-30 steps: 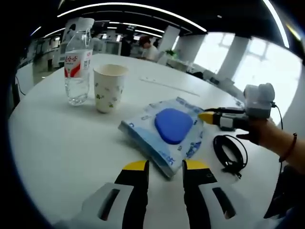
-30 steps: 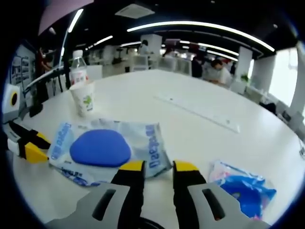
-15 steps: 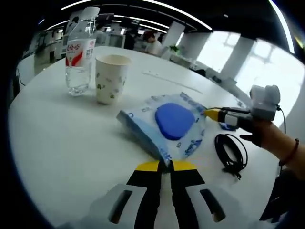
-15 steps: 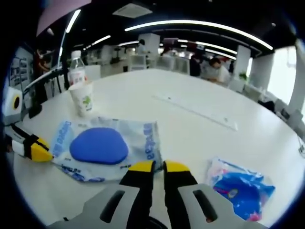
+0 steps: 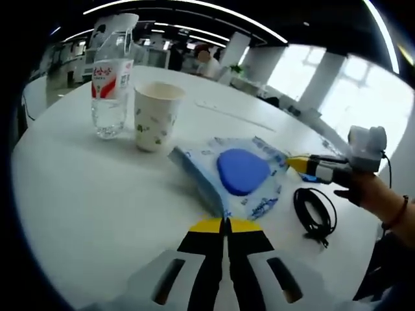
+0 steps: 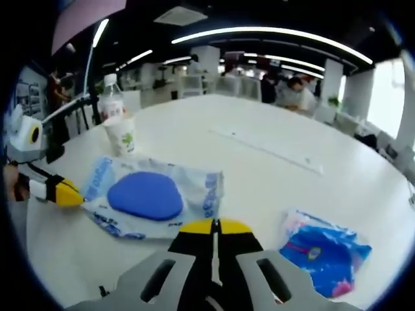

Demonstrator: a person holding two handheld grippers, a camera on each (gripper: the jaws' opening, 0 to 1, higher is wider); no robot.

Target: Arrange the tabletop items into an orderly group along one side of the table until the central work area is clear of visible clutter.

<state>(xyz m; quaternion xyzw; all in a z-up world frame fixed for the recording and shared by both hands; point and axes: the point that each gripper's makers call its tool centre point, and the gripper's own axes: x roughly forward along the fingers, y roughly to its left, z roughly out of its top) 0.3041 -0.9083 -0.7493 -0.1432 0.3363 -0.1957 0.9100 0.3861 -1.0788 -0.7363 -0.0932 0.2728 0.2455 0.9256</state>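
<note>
Upright, paper cup (image 5: 155, 115) beside bottle (image 5: 111, 85).

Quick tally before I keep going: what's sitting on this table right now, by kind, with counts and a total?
Water bottle: 1
Paper cup: 1
Wipes pack with blue lid: 1
Smaller blue packet: 1
Black coiled cable: 1
Total: 5
</note>
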